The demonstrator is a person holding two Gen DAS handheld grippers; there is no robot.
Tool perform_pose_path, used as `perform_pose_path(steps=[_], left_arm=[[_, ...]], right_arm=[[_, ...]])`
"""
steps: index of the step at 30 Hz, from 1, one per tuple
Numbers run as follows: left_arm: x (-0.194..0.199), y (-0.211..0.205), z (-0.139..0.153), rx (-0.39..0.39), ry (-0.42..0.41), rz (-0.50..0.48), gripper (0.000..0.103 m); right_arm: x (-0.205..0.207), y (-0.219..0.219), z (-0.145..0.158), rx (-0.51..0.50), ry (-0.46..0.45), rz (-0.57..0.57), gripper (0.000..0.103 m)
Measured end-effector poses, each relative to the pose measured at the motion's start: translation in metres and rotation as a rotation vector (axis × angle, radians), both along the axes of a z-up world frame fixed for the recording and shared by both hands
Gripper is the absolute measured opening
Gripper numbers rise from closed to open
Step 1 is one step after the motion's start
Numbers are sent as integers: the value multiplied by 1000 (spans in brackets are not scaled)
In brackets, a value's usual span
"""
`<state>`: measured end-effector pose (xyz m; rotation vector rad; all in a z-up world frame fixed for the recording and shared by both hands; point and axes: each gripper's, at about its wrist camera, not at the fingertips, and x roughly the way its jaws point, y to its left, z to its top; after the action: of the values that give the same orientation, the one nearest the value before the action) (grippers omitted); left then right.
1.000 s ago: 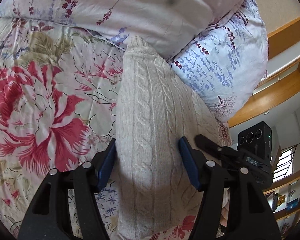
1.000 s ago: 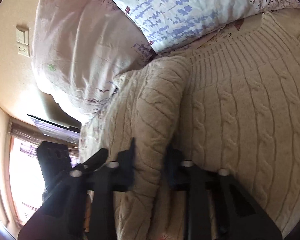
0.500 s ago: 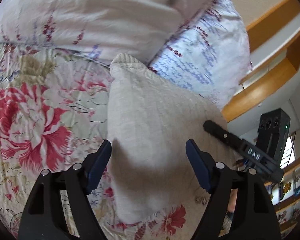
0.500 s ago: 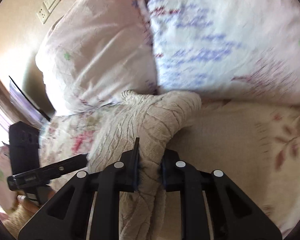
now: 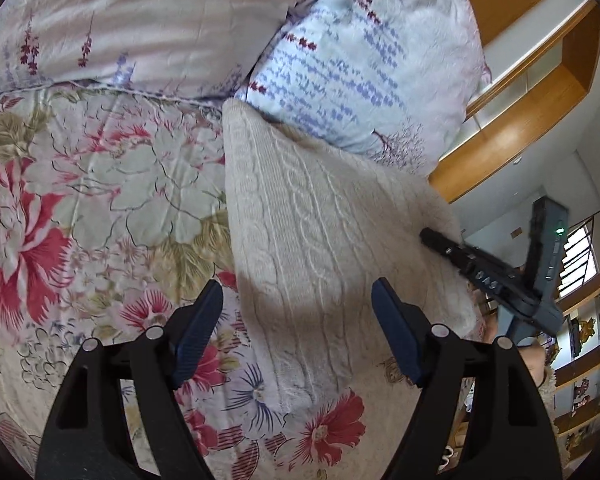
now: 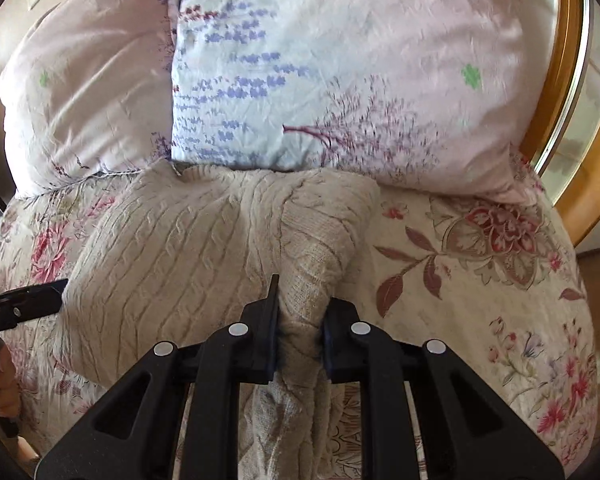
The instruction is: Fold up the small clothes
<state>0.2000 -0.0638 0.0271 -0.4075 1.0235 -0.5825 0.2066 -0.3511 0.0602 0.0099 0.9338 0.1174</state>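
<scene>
Left tongs (image 5: 296, 330) spread wide, nothing pinched, sweater (image 5: 320, 240) running up between the blue pads (image 5: 198, 330) toward 12 o'clock but not touching either one. Right tongs (image 6: 300, 328) pressed tight on a bunched fold of that same sweater (image 6: 172, 248), knit squeezed into a rope between the jaws.

Sweater itself: cream cable knit, lying on the floral quilt (image 5: 80, 208), top edge shoved right up against the pillows (image 6: 340, 80) at 12 o'clock. From the right cam, main body spreads toward 9 o'clock, pinched part rises at centre. Left tongs also poking in at 9 o'clock there (image 6: 20, 304).

Stuff that could go sideways, just guessing:
- Only one grip on a heavy, floppy knit, so dragging the fold over probably pulls the whole body along instead of creasing it. Needs the left side pinning it down.
- Bunched grab instead of a flat edge = lumpy, twisted fold.
- Pillows crowding the top edge, so fabric could snag or ride up on them.
- Thick roll in a narrow pinch might slip out mid-swing.
</scene>
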Motion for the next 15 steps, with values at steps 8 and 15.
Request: perform_pose_path(steps=[8,15], left_arm=[[2,-6,-12,16,29,-12,75],[2,-13,-12,11,44,-42,71]], right_arm=[[4,-5,-8,18,31,-39,17],[8,-32,-17,183,80,-91,27]])
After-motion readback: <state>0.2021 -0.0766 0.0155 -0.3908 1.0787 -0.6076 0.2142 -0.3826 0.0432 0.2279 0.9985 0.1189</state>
